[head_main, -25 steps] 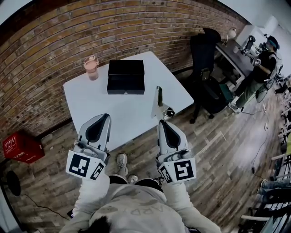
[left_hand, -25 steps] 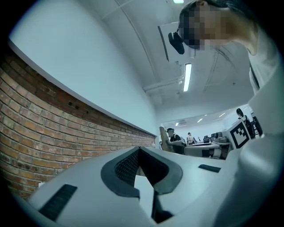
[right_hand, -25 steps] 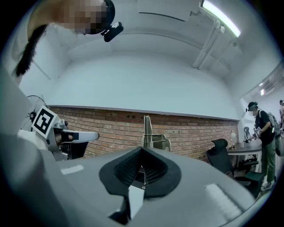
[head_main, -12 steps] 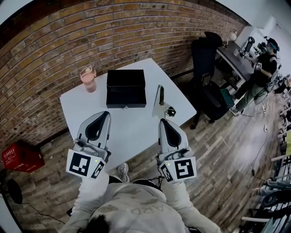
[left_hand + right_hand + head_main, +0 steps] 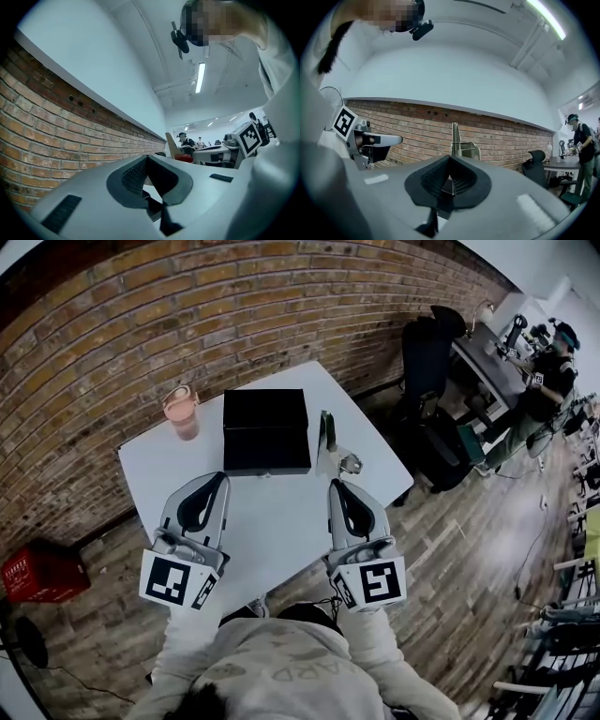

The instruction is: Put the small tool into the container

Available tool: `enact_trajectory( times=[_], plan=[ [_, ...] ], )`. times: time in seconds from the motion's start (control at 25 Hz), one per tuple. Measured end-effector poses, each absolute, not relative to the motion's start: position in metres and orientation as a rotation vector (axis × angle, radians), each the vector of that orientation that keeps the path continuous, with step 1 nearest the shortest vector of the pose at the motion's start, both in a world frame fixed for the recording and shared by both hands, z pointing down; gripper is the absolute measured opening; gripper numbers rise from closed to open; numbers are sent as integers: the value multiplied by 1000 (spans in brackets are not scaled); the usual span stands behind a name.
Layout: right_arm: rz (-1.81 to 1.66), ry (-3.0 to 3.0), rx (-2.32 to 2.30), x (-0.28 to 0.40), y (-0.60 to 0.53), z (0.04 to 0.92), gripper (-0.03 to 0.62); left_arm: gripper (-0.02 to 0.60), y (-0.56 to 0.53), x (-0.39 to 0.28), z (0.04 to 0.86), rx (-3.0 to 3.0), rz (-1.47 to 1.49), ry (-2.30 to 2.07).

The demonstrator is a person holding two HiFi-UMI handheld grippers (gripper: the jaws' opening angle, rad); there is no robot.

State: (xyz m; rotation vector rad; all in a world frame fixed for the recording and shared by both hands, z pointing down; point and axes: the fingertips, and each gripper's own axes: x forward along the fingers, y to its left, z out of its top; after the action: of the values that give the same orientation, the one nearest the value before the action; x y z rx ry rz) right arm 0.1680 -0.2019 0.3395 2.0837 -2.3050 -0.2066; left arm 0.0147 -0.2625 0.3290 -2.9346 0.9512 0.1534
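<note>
A black closed box point(image 5: 266, 430) sits at the far middle of the white table point(image 5: 272, 521). Just right of it stands a small metal tool point(image 5: 327, 439), upright, with a ring part point(image 5: 349, 463) at its foot. The right gripper view shows that tool point(image 5: 456, 139) straight ahead, beyond the jaw tips. My left gripper point(image 5: 222, 478) hovers over the table's near half, jaws closed together and empty. My right gripper point(image 5: 335, 486) is held just short of the tool, also shut with nothing in it. In each gripper view the tips, left gripper point(image 5: 146, 157) and right gripper point(image 5: 450, 157), meet.
A pink lidded cup point(image 5: 182, 411) stands at the table's far left. A brick wall point(image 5: 112, 324) runs behind the table. A black office chair point(image 5: 427, 343) stands to the right, a red crate point(image 5: 37, 568) on the floor to the left, and a person point(image 5: 553, 367) at a distant desk.
The view has moved forward: the table, box and tool have drawn closer, and both grippers now reach further over the table. The jaws have stayed as they were.
</note>
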Motion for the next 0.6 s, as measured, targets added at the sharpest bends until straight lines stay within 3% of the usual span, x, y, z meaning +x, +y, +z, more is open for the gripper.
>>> enact_trajectory(
  times=[0.6],
  plan=[
    [-291,-2271,1692,153,-282,381,11,3,-295,11,344,-2946,135,1065]
  ],
)
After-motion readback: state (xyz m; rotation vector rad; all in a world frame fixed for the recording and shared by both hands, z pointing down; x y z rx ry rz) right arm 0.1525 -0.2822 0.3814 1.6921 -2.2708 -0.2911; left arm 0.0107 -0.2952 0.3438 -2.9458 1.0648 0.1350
